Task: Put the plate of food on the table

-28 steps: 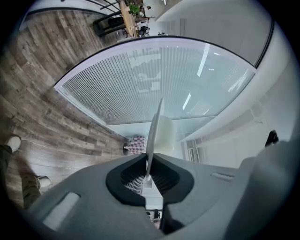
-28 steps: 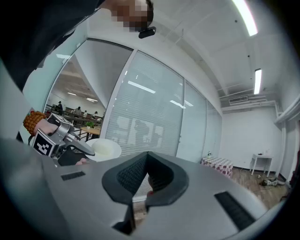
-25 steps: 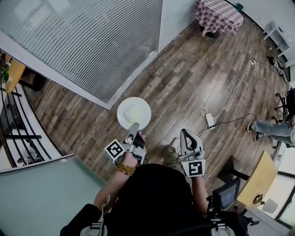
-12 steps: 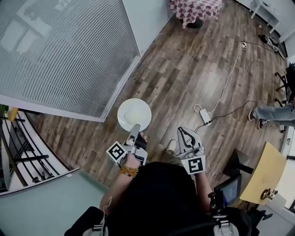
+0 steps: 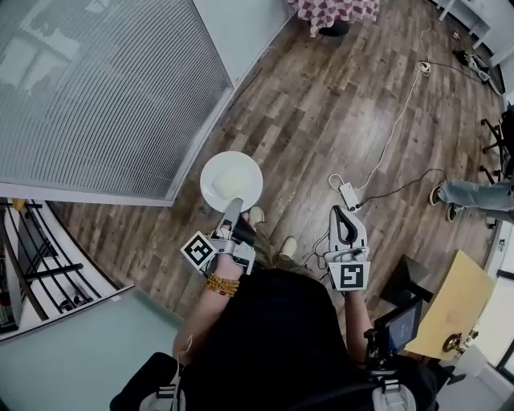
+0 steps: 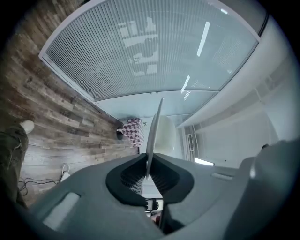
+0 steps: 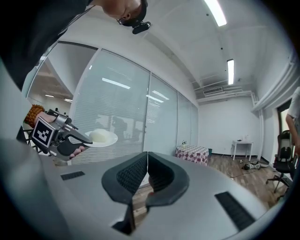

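A white plate (image 5: 230, 181) with a pale mound of food is carried above the wooden floor, and my left gripper (image 5: 234, 210) is shut on its near rim. In the left gripper view the plate (image 6: 154, 133) shows edge-on, pinched between the two jaws. The right gripper view shows the plate (image 7: 101, 137) and the left gripper (image 7: 84, 139) at the left. My right gripper (image 5: 343, 218) is held to the right of the plate, its jaws shut together on nothing (image 7: 147, 169). The table with a red-and-white checked cloth (image 5: 336, 10) stands far ahead.
A glass wall with blinds (image 5: 96, 88) runs along the left. A power strip (image 5: 350, 196) and white cable (image 5: 395, 120) lie on the floor to the right. A seated person's legs (image 5: 470, 194) are at the right edge. A yellow chair (image 5: 446, 305) stands at the lower right.
The view has swung and moved forward along the glass wall. The plate stays in my left gripper; my right gripper has shifted slightly right and up.
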Demonstrator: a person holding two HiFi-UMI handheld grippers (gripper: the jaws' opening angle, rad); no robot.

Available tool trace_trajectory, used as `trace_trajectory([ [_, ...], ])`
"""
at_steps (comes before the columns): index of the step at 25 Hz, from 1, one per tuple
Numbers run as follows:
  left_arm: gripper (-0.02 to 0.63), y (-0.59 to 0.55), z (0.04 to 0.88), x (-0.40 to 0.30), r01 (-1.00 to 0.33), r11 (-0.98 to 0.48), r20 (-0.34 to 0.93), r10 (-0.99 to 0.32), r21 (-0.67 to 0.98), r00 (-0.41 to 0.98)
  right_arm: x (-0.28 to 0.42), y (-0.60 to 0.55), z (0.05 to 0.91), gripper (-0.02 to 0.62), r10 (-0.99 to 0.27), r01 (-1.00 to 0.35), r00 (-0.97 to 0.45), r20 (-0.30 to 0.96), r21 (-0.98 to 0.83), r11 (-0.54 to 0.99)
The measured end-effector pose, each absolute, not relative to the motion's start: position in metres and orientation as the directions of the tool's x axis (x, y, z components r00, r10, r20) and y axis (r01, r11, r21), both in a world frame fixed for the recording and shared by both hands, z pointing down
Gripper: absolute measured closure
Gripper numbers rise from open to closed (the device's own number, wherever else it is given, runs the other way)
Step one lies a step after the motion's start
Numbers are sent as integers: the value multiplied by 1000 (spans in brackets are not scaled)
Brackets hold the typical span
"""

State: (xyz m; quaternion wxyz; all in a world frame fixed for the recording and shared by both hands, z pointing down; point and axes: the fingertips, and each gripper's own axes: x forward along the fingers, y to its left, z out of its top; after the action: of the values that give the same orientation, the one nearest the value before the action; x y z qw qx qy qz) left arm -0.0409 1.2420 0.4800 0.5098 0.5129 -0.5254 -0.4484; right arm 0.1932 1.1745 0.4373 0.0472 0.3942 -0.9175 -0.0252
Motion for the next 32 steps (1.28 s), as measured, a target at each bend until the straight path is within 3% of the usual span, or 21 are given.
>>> trace_trajectory([
  [7,589,1163,490,-61,-64,60,65,-994,996,82,194,1111,442,584,-786,-781,-612,85,90,618],
  [12,589,1091,512,-72,-33,94,98,-986,995,137,191,1046,443,584,-832,-832,-531,163,86,548],
  [32,589,816,512,-180,39,93,77,-948,995,308,28,775,400,584,-844,-834,-515,150,141,534],
])
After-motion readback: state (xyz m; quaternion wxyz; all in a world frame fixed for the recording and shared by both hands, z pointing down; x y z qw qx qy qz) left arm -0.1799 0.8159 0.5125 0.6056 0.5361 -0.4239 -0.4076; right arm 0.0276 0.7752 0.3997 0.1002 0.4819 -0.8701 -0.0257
